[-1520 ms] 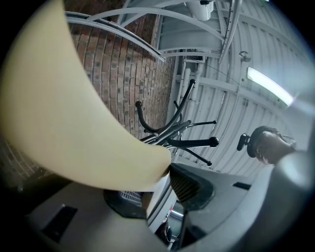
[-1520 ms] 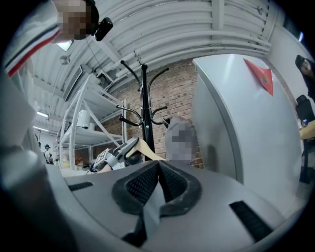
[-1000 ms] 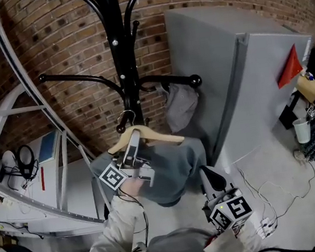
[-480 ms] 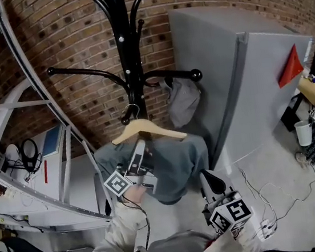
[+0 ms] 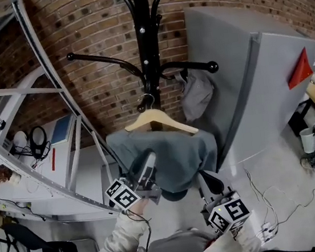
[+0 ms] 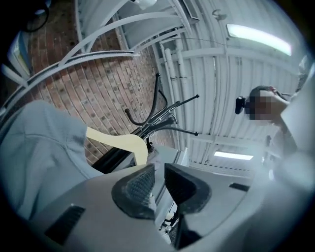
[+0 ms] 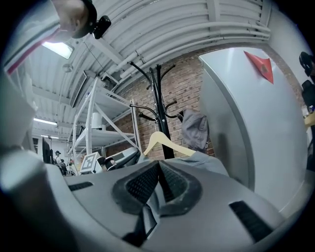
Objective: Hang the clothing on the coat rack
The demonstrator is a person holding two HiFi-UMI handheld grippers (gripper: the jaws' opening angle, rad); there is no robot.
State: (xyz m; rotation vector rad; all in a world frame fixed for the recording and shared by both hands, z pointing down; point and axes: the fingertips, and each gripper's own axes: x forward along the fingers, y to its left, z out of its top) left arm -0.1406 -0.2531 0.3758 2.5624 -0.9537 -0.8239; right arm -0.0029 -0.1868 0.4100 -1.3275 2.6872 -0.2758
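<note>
one garment (image 5: 179, 148) just beside left tool (image 5: 149, 160)

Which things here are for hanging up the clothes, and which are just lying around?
For the job:
- black coat rack
- wooden hanger, hooked on the rack
- grey-blue garment, draped over the hanger

Just lying about:
- big grey cabinet
- grey cloth hanging from a rack peg
- red flag on the cabinet
- paper cup
</note>
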